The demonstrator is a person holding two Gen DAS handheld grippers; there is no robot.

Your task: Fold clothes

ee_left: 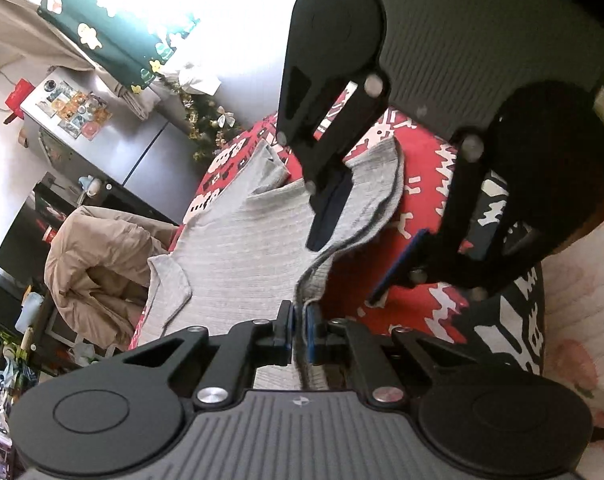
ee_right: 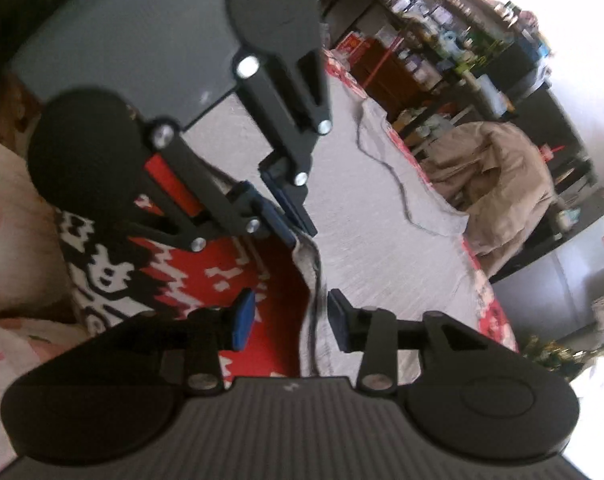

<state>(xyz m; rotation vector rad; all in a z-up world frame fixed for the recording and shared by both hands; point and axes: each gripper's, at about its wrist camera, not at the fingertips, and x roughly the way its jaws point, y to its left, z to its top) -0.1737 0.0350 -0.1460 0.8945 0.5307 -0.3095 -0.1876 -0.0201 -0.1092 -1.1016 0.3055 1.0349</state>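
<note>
A grey ribbed garment (ee_left: 242, 240) lies spread on a red, white and black patterned cloth (ee_left: 417, 152). My left gripper (ee_left: 300, 328) is shut on a raised fold at the garment's near edge, which stands up between its blue pads. My right gripper (ee_left: 357, 248) hangs just beyond it with its jaws apart, one finger over the grey fabric and the other over the red cloth. In the right wrist view the right gripper (ee_right: 290, 320) is open, with the garment's (ee_right: 381, 240) bunched edge lying between its pads and not pinched. The left gripper (ee_right: 290, 220) grips that same edge further along.
A beige jacket (ee_left: 98, 264) is draped over a seat past the far side of the cloth. A grey cabinet (ee_left: 114, 140) and a small decorated tree (ee_left: 206, 120) stand behind. Cluttered shelves (ee_right: 461, 40) line the wall. A floral cushion (ee_right: 10, 220) lies beside the patterned cloth (ee_right: 230, 276).
</note>
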